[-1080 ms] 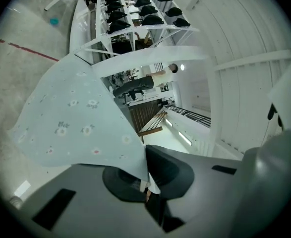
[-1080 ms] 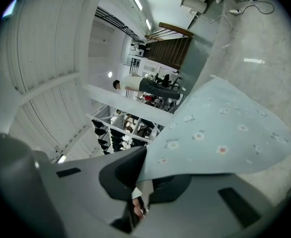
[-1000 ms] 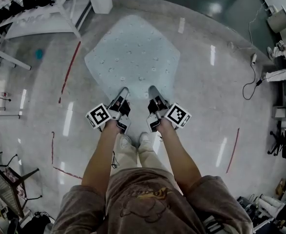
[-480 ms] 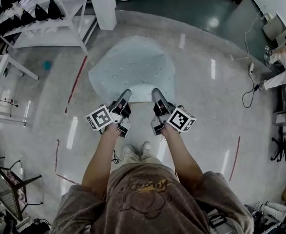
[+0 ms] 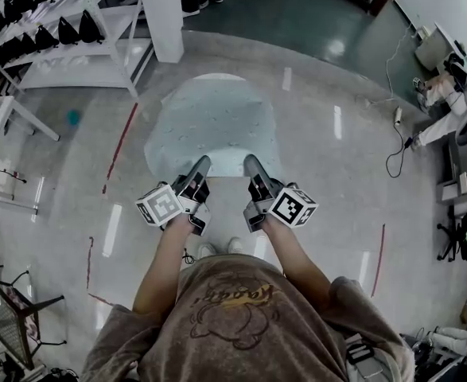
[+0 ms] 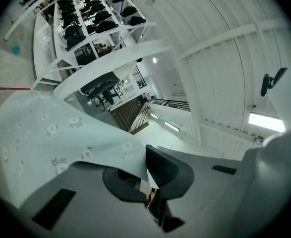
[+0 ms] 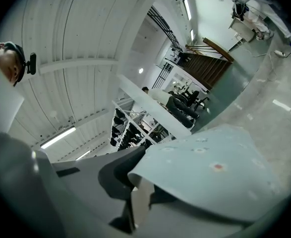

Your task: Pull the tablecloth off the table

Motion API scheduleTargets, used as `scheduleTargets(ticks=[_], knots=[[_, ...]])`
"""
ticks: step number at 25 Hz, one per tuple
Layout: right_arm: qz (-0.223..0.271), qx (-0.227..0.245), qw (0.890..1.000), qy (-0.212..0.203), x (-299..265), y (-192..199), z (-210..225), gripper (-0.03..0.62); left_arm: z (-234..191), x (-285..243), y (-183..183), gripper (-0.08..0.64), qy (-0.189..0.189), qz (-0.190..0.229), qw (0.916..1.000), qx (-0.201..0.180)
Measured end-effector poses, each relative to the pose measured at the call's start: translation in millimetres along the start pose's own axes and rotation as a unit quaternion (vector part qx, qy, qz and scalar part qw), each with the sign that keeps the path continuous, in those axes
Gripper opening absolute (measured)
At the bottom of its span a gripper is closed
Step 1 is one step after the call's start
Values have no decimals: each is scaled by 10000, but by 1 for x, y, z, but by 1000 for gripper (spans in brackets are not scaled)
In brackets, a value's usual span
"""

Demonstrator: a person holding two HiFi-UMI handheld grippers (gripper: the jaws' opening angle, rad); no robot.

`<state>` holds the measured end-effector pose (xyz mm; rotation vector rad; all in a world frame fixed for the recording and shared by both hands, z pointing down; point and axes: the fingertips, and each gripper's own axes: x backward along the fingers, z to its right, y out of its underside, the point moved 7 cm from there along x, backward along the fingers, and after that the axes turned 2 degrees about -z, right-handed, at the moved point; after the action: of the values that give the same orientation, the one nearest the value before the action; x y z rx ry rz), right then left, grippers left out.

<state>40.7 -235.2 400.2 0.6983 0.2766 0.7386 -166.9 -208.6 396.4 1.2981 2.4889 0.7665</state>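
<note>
Left gripper [image 5: 202, 164] and right gripper [image 5: 252, 162], each clamped shut on the near edge of the pale floral tablecloth [image 5: 213, 122]. Held side by side, presumably to spread it over the floor [image 5: 336, 181]; no table visible.

One pale flowered tablecloth [image 5: 213, 122] shows at 12 o'clock. There are two grippers: the left hand-held gripper [image 5: 202, 162] at its 7 o'clock and the right hand-held gripper [image 5: 251, 161] at its 5 o'clock. One white pillar [image 5: 160, 14], one shelf rack [image 5: 74, 74] and one small teal object [image 5: 74, 117] sit towards 10 and 11 o'clock.
</note>
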Motion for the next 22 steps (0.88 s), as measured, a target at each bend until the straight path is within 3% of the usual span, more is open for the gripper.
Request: scheduleTargets(ticks=[7, 13, 22], knots=[[131, 164, 9998, -1, 44, 39, -24, 31, 8, 49, 32, 20, 96, -75, 9998, -181], [194, 132, 9997, 74, 30, 34, -24, 31, 6, 38, 17, 20, 225, -234, 9993, -171], [223, 126, 9996, 122, 48, 39, -27, 31, 18, 45, 30, 20, 241, -282, 9992, -148]])
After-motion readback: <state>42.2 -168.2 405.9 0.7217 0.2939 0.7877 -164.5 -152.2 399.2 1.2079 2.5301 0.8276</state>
